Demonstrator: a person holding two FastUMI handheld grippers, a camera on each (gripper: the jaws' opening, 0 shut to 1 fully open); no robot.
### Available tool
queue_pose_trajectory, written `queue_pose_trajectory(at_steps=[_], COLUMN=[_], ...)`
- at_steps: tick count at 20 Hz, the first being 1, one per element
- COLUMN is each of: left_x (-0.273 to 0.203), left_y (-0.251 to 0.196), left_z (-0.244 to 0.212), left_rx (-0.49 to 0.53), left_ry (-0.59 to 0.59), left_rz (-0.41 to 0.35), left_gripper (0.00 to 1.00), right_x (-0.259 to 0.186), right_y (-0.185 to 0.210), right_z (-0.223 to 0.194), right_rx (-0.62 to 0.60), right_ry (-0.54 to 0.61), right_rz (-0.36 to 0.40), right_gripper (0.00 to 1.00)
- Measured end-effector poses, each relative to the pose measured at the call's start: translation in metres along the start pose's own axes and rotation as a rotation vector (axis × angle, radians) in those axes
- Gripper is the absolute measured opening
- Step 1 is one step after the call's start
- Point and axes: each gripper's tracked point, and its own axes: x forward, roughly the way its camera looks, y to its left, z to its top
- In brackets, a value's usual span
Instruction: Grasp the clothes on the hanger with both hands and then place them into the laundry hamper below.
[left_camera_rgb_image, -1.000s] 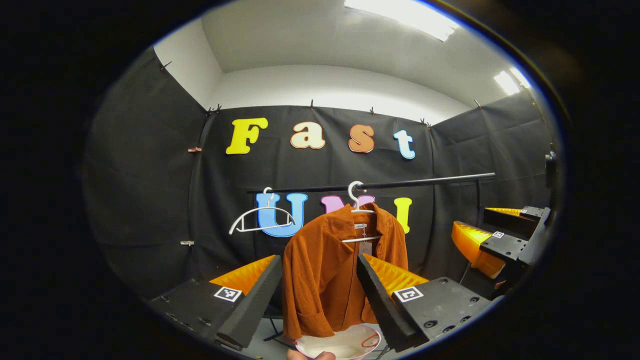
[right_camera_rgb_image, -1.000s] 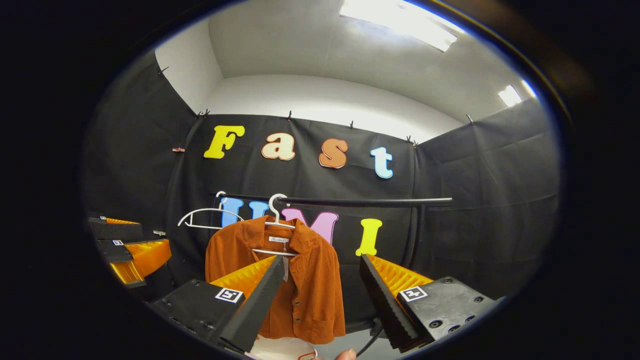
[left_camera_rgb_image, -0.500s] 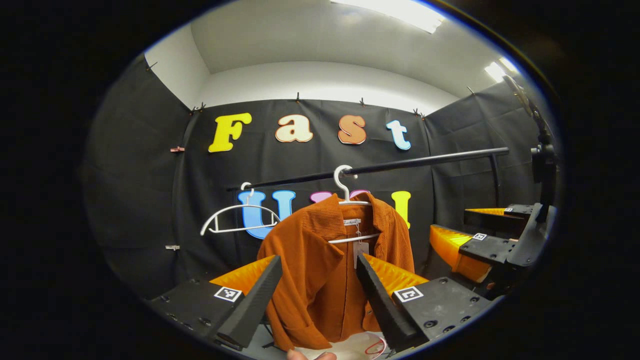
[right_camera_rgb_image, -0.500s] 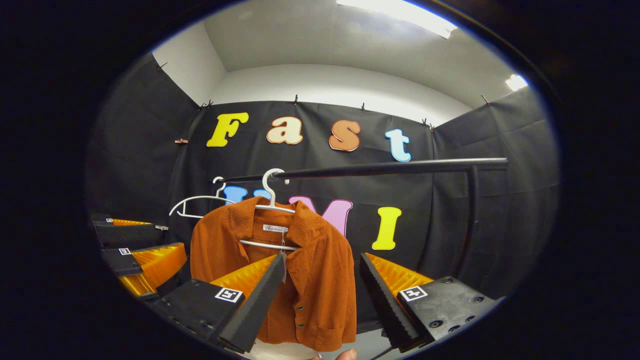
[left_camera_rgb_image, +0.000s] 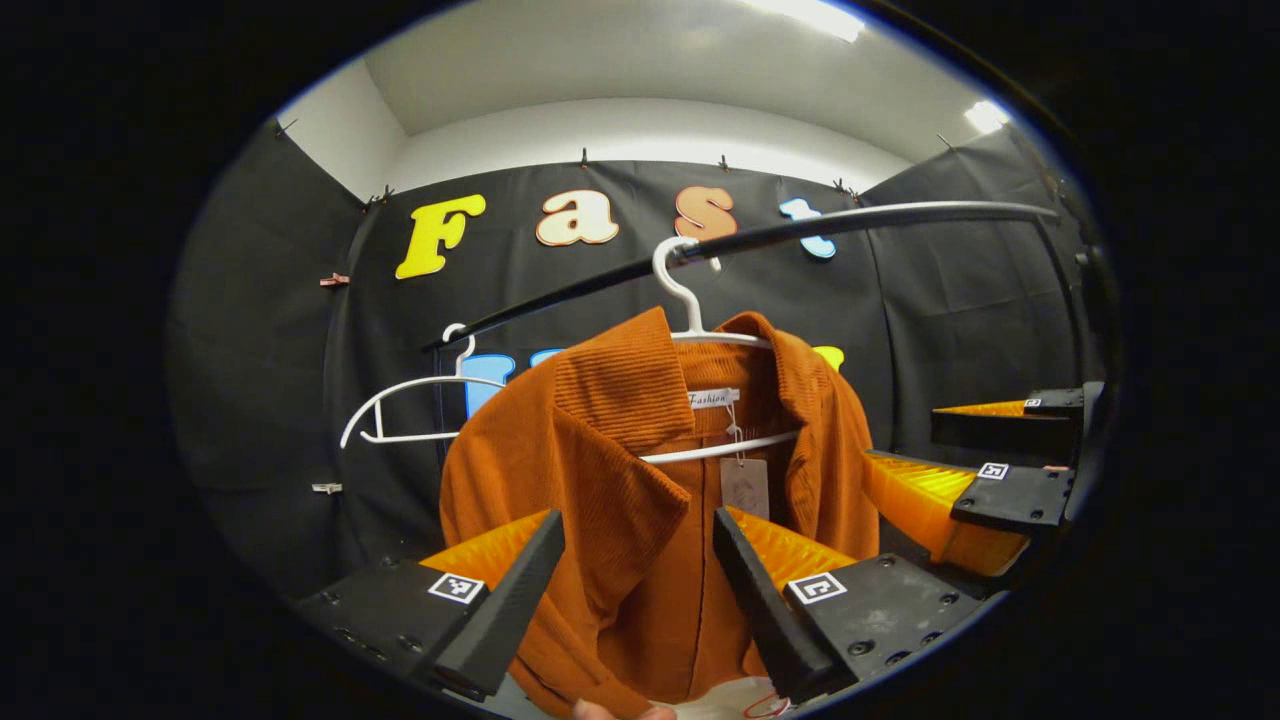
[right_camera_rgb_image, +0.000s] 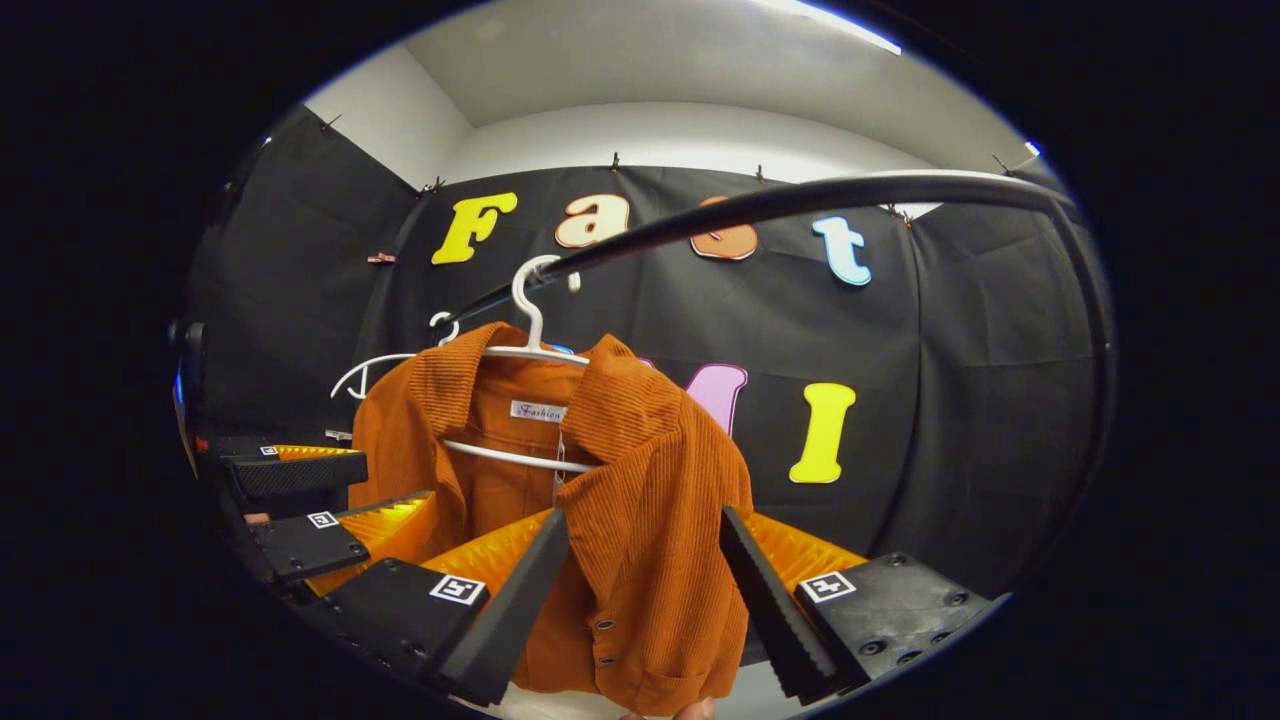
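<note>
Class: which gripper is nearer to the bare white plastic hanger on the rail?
Left. The left gripper faces the orange corduroy jacket's side beside the bare white plastic hanger; the right gripper is at the jacket's far side.

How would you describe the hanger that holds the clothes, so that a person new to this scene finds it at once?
Find the black rail that runs across the booth in front of the dark cloth wall. Two white hangers hook over it. The right one is the hanger wearing the orange corduroy jacket; the empty hanger beside it carries nothing.
</note>
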Motion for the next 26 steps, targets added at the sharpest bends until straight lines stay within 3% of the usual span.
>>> queue_pose_trajectory(at_steps=[8,12,14,15,17,18,19,22,23,26], left_x=[0.049,0.057,0.051,0.052,0.051,0.049,0.049,0.051,0.053,0.057], left_y=[0.008,-0.007,0.000,0.001,0.005,0.007,0.011,0.019,0.020,0.016], left_z=[-0.019,-0.022,-0.016,-0.017,-0.019,-0.021,-0.021,-0.021,-0.023,-0.022], left_rx=[0.020,0.001,0.014,0.014,0.015,0.014,0.013,0.015,0.018,0.019], left_ry=[0.021,0.064,0.057,0.053,0.062,0.070,0.073,0.076,0.079,0.081], left_rz=[0.066,-0.018,0.007,0.014,0.037,0.045,0.056,0.086,0.092,0.080], left_gripper=[0.94,0.40,0.12,0.05,0.05,0.05,0.05,0.05,0.05,0.05], right_x=[0.037,0.043,0.055,0.062,0.077,0.083,0.089,0.102,0.101,0.091], right_y=[0.011,0.021,0.026,0.024,0.016,0.014,0.013,-0.004,-0.005,-0.006], right_z=[-0.027,-0.037,-0.044,-0.046,-0.046,-0.050,-0.051,-0.060,-0.056,-0.050], right_rx=[0.048,0.070,0.064,0.054,0.049,0.064,0.087,0.169,0.230,0.295], right_ry=[0.041,0.052,0.051,0.049,0.044,0.046,0.055,0.131,0.135,0.136], right_rz=[0.057,0.074,0.051,0.033,-0.017,-0.036,-0.042,-0.069,-0.041,0.017], right_gripper=[0.98,0.98,0.98,0.98,0.96,0.91,0.79,0.26,0.08,0.06])
